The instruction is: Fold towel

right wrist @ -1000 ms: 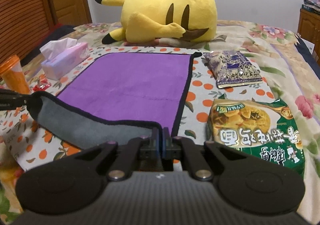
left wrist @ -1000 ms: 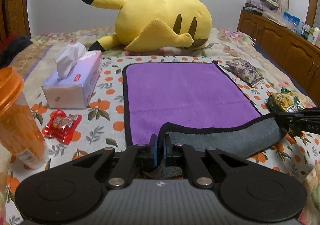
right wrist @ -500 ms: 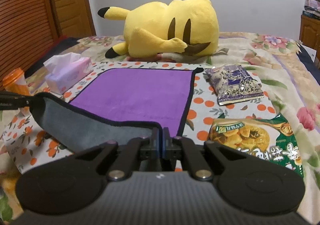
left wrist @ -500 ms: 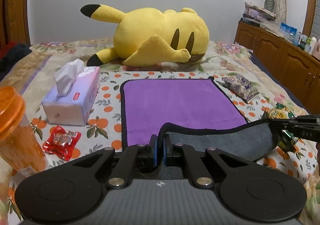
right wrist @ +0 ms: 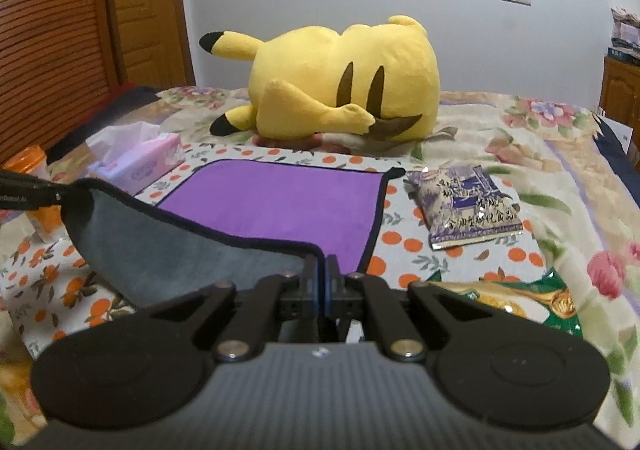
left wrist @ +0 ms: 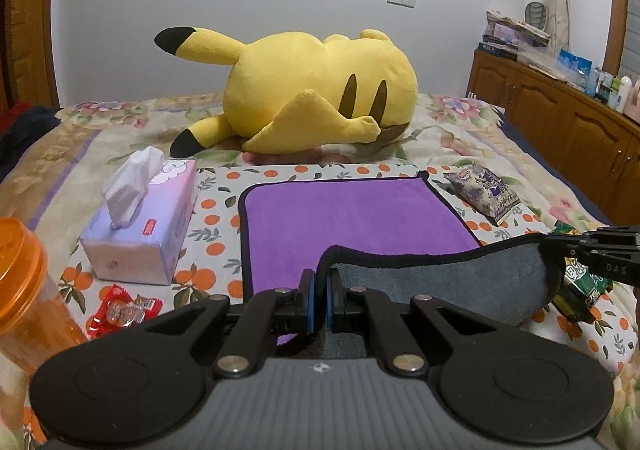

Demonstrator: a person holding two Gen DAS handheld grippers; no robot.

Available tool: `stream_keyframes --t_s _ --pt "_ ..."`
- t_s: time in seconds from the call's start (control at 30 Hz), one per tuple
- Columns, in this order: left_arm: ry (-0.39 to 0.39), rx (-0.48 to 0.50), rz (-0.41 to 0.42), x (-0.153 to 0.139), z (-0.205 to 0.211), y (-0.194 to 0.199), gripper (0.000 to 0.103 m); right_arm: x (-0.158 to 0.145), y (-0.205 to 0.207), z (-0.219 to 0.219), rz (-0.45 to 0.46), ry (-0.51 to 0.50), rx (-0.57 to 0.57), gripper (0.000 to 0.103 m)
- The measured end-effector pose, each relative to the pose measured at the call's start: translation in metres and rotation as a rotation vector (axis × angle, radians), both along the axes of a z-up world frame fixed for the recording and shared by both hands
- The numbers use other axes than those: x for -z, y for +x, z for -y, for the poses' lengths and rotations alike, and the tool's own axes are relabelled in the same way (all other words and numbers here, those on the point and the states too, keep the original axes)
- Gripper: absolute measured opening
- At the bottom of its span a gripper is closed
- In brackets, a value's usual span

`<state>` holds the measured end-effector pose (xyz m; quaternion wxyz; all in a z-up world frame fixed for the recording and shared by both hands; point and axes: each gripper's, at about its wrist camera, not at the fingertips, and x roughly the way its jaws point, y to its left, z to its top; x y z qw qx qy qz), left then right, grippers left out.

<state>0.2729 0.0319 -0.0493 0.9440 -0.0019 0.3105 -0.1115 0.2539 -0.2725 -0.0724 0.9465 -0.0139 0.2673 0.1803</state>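
Currently held: purple microfibre towel with grey underside and black piping (left wrist: pixel 352 217), spread on the bed's orange-print cloth (left wrist: pixel 216 217). My left gripper (left wrist: pixel 319 286) and right gripper (right wrist: pixel 321 274) each pinch a near corner, lifted; the far edge lies straight ahead, toward the yellow plush (left wrist: pixel 316 97).

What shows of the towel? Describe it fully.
The towel is soft, fuzzy cloth, purple on top, grey underneath, with dark edging. Its far part lies flat on the flowered bedspread. The near edge is lifted and curled over, grey side showing, pinched at one corner by the left tool and at the other by the right tool.
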Motion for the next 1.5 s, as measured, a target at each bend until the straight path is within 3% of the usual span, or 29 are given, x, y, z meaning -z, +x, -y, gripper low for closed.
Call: stream_keyframes --t_s 0.37,0.93,1.5 --pt "-0.049 -0.002 -0.009 -0.008 -0.002 0.022 0.011 -0.011 0.015 -0.008 0.037 -0.055 -0.01 0.003" --pt "-0.012 -0.015 0.063 -0.047 0.006 0.05 0.011 -0.053 0.042 -0.019 0.133 -0.138 -0.037 0.003" --pt "0.073 -0.025 0.126 -0.047 0.02 0.094 0.011 -0.05 0.086 -0.032 0.172 -0.199 -0.039 0.003"
